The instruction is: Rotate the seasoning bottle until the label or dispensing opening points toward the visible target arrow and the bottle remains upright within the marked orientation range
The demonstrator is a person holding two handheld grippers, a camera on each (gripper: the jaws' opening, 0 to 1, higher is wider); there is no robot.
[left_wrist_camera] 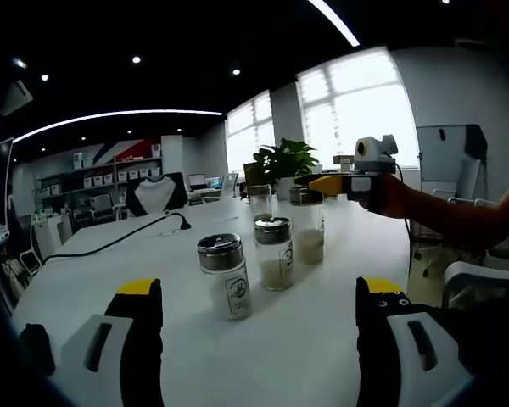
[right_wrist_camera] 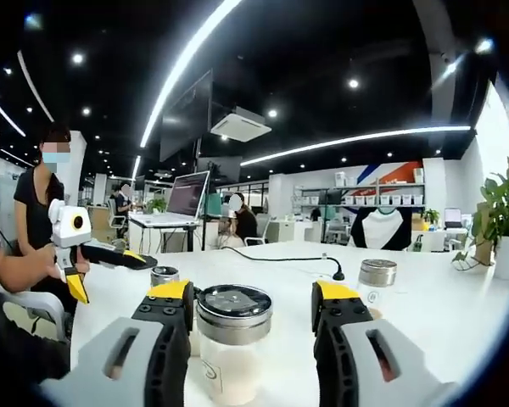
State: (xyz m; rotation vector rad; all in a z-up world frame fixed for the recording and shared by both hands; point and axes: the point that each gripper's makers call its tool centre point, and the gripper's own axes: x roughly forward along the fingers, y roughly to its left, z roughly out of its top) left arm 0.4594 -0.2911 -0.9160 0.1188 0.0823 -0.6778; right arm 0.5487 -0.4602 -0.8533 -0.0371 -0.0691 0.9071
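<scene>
Several glass seasoning bottles with metal lids stand upright on the white table [left_wrist_camera: 110,263]. In the left gripper view the nearest bottle [left_wrist_camera: 226,276] shows a label, a second bottle [left_wrist_camera: 275,253] is behind it, and a third bottle [left_wrist_camera: 308,225] is farther back. My left gripper [left_wrist_camera: 259,292] is open, short of the nearest bottle, with nothing between its jaws. My right gripper [left_wrist_camera: 327,183] comes in from the right at the third bottle's lid. In the right gripper view that bottle [right_wrist_camera: 232,339] sits between the jaws of my right gripper [right_wrist_camera: 253,292], with a gap on its right side.
A black cable with a plug [left_wrist_camera: 182,223] runs across the table's left part. A potted plant [left_wrist_camera: 284,161] stands at the far edge. Two more bottles [right_wrist_camera: 164,275] [right_wrist_camera: 376,276] stand beyond the right gripper. My left gripper [right_wrist_camera: 123,256] is held at the left. A person [right_wrist_camera: 47,195] stands behind.
</scene>
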